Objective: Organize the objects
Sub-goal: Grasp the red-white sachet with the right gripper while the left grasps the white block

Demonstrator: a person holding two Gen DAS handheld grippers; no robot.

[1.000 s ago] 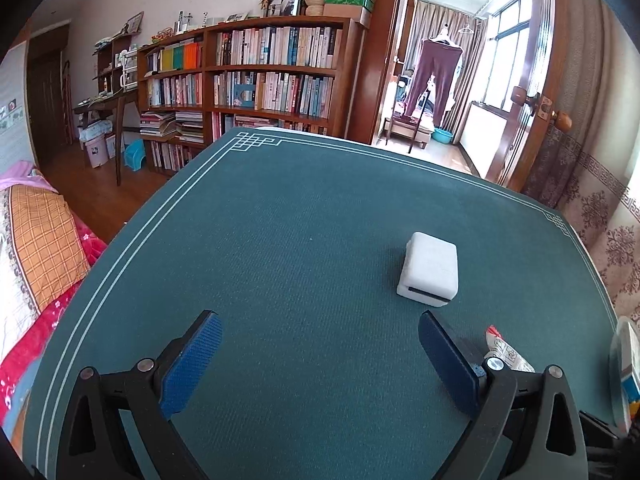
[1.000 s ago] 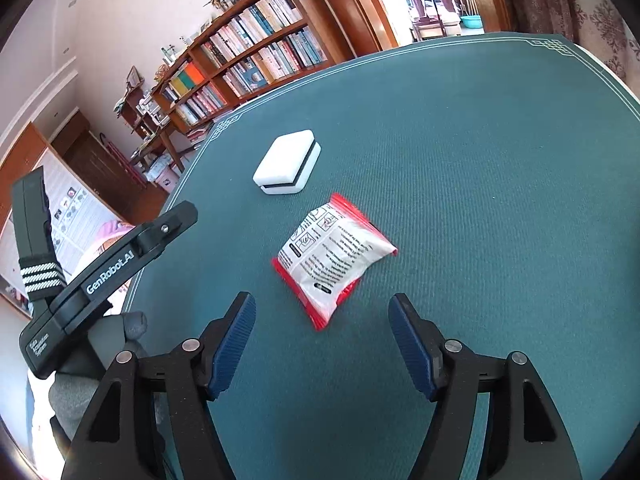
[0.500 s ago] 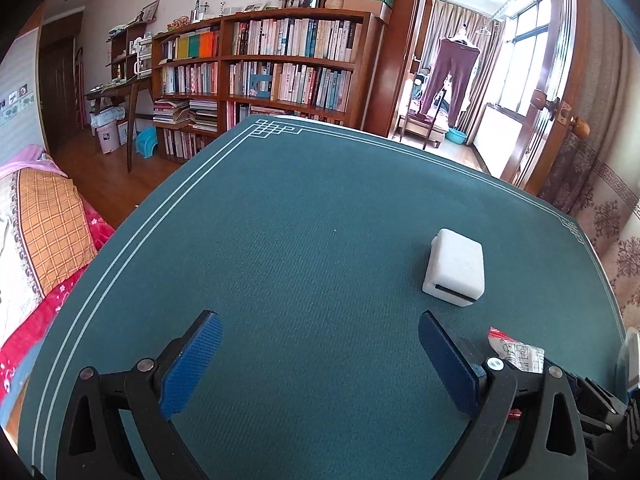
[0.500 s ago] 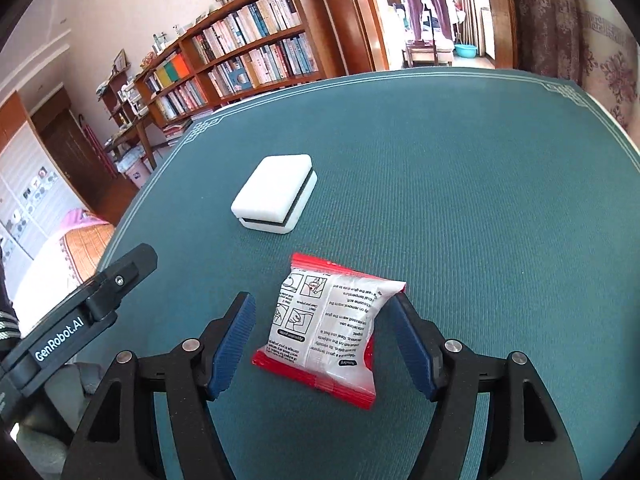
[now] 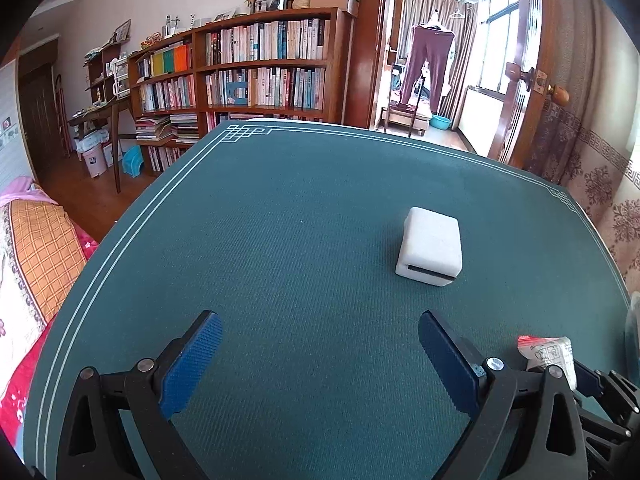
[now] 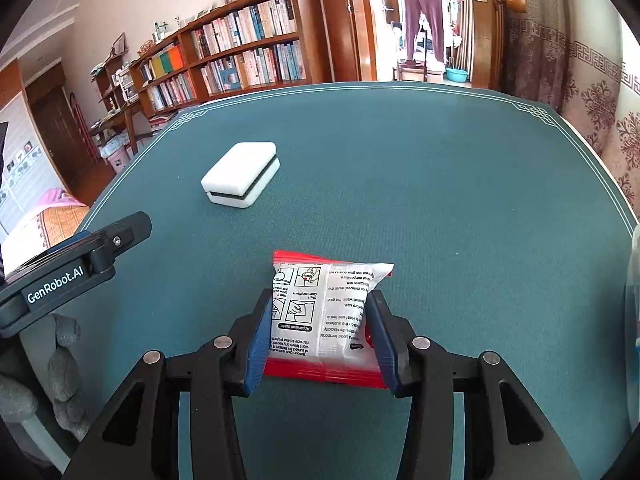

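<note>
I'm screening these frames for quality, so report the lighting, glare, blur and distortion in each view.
Left wrist view: strong fisheye bending of the table edge, window blown out, white box sharp. Right wrist view: same barrel distortion and dark corners, even daylight, print on the packet sharp between the right gripper fingers, soft shadow beneath it.

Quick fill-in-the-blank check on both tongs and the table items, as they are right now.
The right tongs are shut on the ____.
The left tongs are ____, holding nothing.
The white box sits on the ____ table cover.
Missing words: packet; open; green
</note>
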